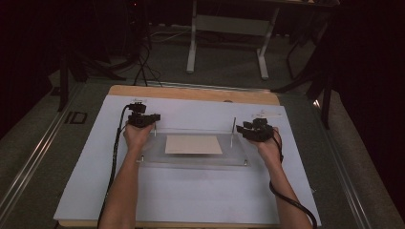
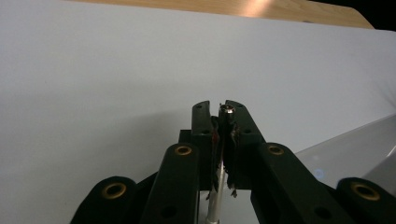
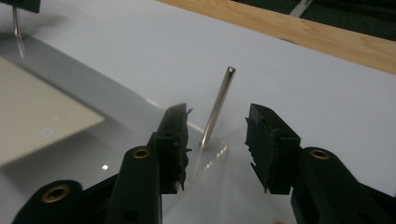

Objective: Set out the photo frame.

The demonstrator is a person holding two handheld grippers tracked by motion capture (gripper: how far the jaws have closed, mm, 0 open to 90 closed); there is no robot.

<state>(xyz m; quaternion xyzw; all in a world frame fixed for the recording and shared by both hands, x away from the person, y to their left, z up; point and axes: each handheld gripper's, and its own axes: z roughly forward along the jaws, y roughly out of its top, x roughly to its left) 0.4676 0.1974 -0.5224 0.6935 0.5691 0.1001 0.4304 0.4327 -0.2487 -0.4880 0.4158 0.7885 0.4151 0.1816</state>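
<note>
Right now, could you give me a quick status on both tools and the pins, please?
Left tool shut on left pin. Right tool open, right pin free between jaws. Nothing in the way.

White sheet (image 1: 191,191) over wooden tabletop (image 1: 191,93); white desk frame (image 1: 229,26) on grey floor beyond.

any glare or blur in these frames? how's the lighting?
High view: dim, dark surroundings, white board evenly lit. Left gripper view: warm glare on the wooden edge; pin sharp. Right gripper view: right gripper jaws soft, small glints on the clear plate.
</note>
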